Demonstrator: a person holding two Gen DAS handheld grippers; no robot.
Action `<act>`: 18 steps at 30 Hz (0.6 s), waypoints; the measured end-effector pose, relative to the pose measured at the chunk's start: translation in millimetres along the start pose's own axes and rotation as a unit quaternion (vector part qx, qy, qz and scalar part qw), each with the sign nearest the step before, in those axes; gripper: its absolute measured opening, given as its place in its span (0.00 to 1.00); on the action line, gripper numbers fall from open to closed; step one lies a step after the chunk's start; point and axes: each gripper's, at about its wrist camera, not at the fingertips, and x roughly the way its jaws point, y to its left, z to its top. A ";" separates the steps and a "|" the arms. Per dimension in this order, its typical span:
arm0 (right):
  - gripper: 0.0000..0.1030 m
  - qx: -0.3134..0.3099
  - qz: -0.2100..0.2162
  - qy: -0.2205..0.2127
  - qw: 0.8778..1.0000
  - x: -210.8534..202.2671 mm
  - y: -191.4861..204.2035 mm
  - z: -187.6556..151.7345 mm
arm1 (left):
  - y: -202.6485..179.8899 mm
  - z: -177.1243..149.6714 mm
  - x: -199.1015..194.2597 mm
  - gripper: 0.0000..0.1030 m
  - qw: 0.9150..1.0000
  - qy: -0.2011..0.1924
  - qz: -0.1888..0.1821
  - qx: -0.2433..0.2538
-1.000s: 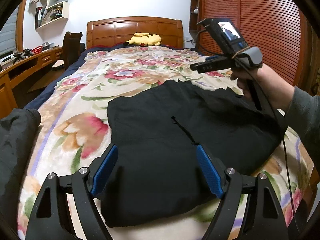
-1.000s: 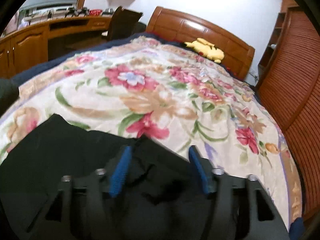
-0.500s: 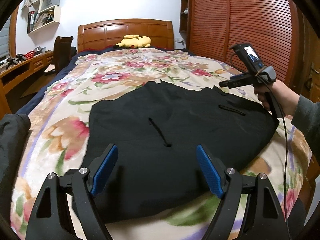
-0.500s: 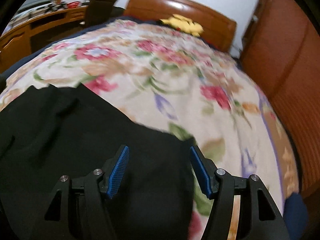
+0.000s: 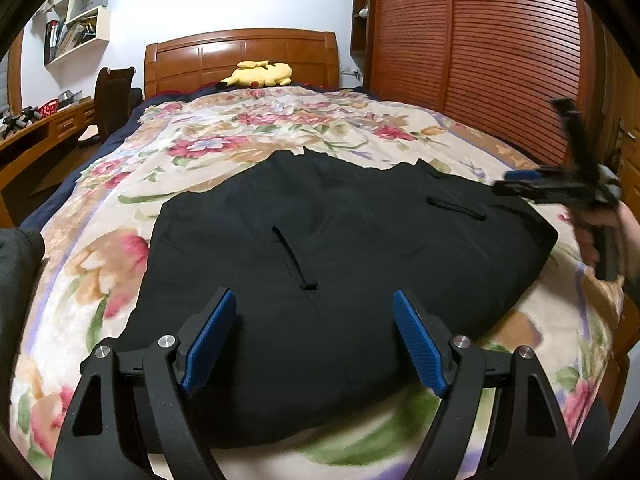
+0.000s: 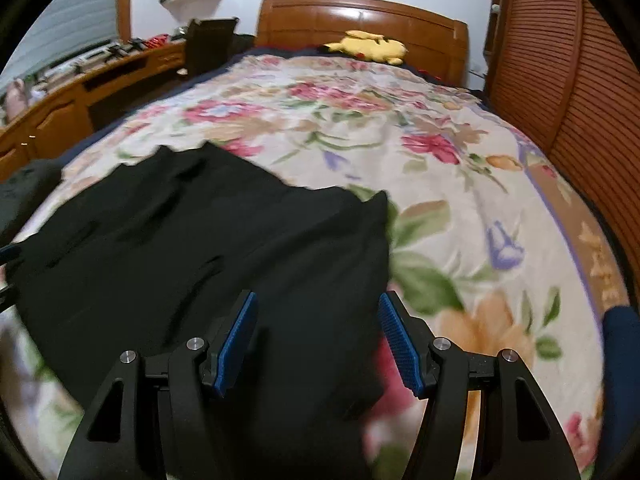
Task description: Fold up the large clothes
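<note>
A large black garment [image 5: 320, 240] with two pocket slits lies spread flat on the floral bedspread [image 5: 248, 136]. My left gripper [image 5: 315, 300] hovers over its near edge, jaws open, and nothing sits between the blue pads [image 5: 208, 344]. In the left wrist view the right gripper [image 5: 520, 184] is a blur at the garment's right edge, held by a hand [image 5: 600, 236]. From its own camera the right gripper [image 6: 318, 300] stands open just above the garment [image 6: 192, 256], close to that right edge, gripping nothing.
A yellow plush toy [image 5: 258, 74] rests by the wooden headboard [image 5: 240, 56]. Slatted wooden wardrobe doors [image 5: 480, 60] run along the right side. A desk [image 5: 36, 136] and chair [image 5: 114, 96] stand on the left. Dark cloth [image 5: 16, 280] lies at the bed's left edge.
The right gripper has swept rightwards and nearer, from over the garment's far side to its right edge. The left gripper has shifted a little, and the garment lies the same.
</note>
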 end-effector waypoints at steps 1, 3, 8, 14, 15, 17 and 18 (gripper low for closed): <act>0.63 0.000 0.009 -0.005 1.000 -9.3 3.5 -5.8 | 2.1 0.1 1.3 0.79 1.000 0.002 0.001 -0.003; 0.63 0.001 0.022 -0.014 1.000 -23.3 9.6 -16.3 | 5.4 -1.3 3.3 0.79 1.000 0.006 0.001 -0.008; 0.63 -0.023 0.027 -0.020 0.999 -42.1 23.0 -35.7 | 8.1 -4.9 10.5 0.79 1.000 0.019 0.006 -0.015; 0.72 -0.026 0.007 -0.034 0.999 -55.2 17.7 -50.4 | 6.4 -6.3 12.8 0.79 0.999 0.024 0.017 -0.015; 0.74 -0.022 0.007 -0.033 0.999 -56.1 13.6 -52.0 | 6.5 -6.5 13.3 0.79 0.999 0.025 0.018 -0.014; 0.78 -0.014 -0.001 -0.032 0.999 -56.0 7.0 -55.6 | 5.3 -7.8 14.5 0.79 0.999 0.027 0.022 -0.010; 0.78 -0.010 -0.004 -0.029 1.000 -53.9 3.0 -57.0 | 5.2 -8.5 15.2 0.79 0.999 0.028 0.023 -0.009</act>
